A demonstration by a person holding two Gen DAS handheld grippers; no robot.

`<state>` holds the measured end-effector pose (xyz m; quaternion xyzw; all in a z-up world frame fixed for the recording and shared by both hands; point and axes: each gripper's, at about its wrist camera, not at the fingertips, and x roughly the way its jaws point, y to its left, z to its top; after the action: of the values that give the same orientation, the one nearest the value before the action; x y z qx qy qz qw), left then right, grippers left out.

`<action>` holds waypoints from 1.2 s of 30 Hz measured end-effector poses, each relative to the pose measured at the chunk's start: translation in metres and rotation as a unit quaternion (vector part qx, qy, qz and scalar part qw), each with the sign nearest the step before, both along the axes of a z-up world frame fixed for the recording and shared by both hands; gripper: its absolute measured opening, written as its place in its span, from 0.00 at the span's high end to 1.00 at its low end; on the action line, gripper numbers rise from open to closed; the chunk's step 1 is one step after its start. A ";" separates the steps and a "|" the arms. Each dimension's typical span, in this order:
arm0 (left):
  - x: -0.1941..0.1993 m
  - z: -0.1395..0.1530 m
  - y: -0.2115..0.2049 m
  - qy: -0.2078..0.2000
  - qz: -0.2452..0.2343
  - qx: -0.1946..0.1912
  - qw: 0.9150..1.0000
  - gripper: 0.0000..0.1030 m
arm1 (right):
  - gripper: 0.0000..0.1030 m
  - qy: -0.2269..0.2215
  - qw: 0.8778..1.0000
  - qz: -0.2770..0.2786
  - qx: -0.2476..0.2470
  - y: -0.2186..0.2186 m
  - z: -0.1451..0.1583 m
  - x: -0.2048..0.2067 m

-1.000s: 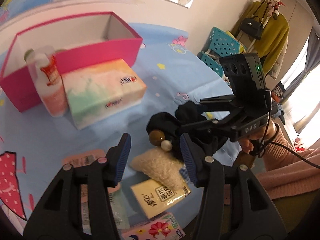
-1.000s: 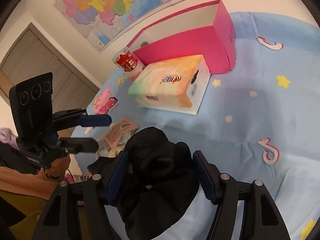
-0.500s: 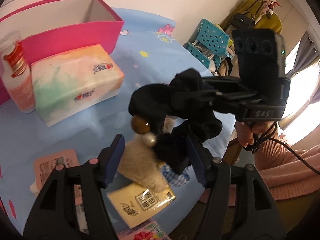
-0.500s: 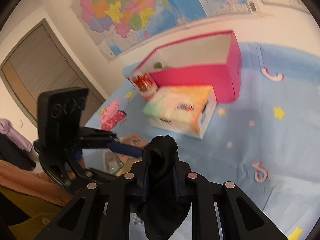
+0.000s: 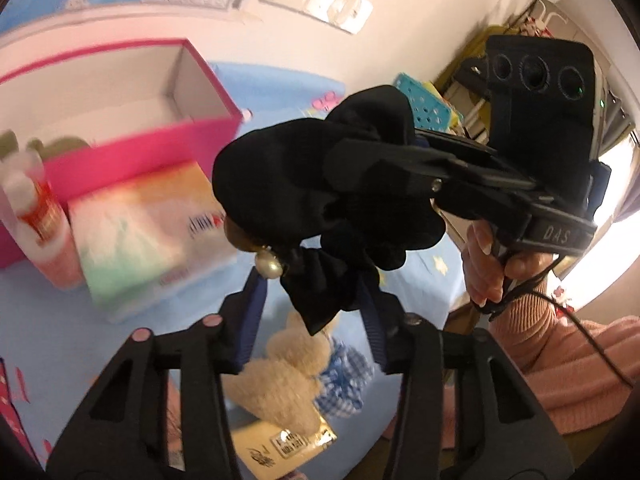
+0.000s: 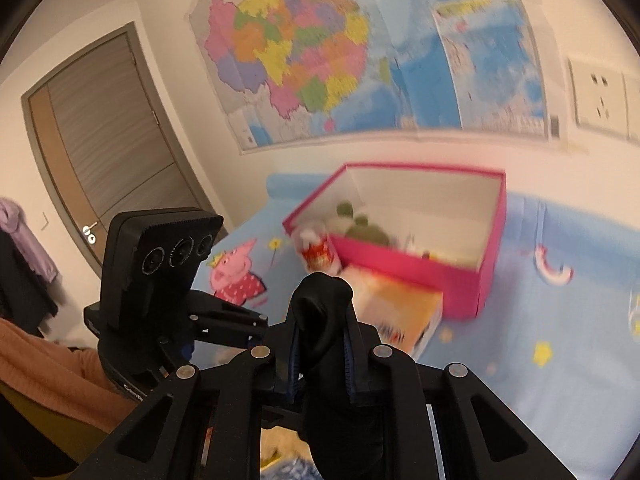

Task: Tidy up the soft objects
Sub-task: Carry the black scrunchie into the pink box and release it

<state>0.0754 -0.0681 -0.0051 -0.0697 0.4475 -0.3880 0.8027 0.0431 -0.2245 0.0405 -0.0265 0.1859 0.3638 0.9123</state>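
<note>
Behind your work hangs a wall map above a desk spread with a blue cartoon cloth. Against the desk's far edge sits the open pink box, seemingly the bin for the soft things, since something green and plush already lies inside it (too blurred to name). Directly in front of the box rests a pastel tissue pack, with a red-labelled bottle at its side. Near the desk's front edge lie a cream plush toy and a blue gingham piece, apparently waiting their turn.

Your right gripper is clamped tight on the black scrunchie, its fabric bulging up between the narrow-set jaws, so the scrunchie hangs in the air above the desk, lifted clear for carrying toward the box. Its pearl bead dangles just above your left gripper, which stands spread wide and grips nothing, though the scrunchie's lowest fold droops between its fingers.
</note>
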 end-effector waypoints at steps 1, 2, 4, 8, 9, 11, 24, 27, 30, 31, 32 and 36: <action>0.005 0.004 0.003 -0.004 0.008 0.000 1.000 0.56 | 0.84 -0.006 1.000 0.000 0.000 0.001 0.005 0.003; 0.009 0.008 0.005 -0.009 0.016 0.003 1.000 0.56 | 0.84 -0.010 1.000 0.000 0.000 0.002 0.011 0.007; 0.021 0.017 0.011 -0.022 0.035 0.006 0.999 0.58 | 0.84 -0.022 1.000 -0.001 0.000 0.004 0.023 0.015; 0.043 0.028 0.019 -0.034 0.062 0.016 0.997 0.60 | 0.84 -0.037 0.999 -0.004 -0.004 0.009 0.042 0.034; 0.050 0.030 0.019 -0.036 0.070 0.023 0.997 0.60 | 0.84 -0.039 0.999 -0.004 -0.003 0.010 0.046 0.039; 0.063 0.033 0.020 -0.034 0.082 0.032 0.996 0.62 | 0.84 -0.041 0.999 -0.007 -0.007 0.014 0.053 0.050; 0.149 0.027 0.031 -0.006 0.157 0.096 0.983 0.63 | 0.84 -0.025 0.999 -0.023 -0.033 0.033 0.070 0.154; 0.169 0.022 0.033 0.000 0.178 0.120 0.977 0.63 | 0.84 -0.024 0.999 -0.027 -0.039 0.035 0.069 0.177; 0.181 0.016 0.042 0.018 0.192 0.122 0.974 0.63 | 0.78 -0.017 0.997 -0.042 -0.060 0.039 0.063 0.202; 0.184 0.014 0.043 0.022 0.199 0.127 0.971 0.63 | 0.74 -0.014 0.996 -0.056 -0.072 0.041 0.060 0.212; 0.184 0.013 0.044 0.024 0.206 0.132 0.969 0.63 | 0.67 -0.016 0.994 -0.074 -0.082 0.041 0.057 0.218; 0.177 0.015 0.051 0.018 0.220 0.124 0.967 0.63 | 0.59 -0.023 0.984 -0.141 -0.106 0.037 0.049 0.232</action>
<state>0.2521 -0.0168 0.0098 -0.0736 0.4798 -0.1422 0.8627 0.2747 -0.1876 0.0895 -0.1052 0.2039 0.2093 0.9506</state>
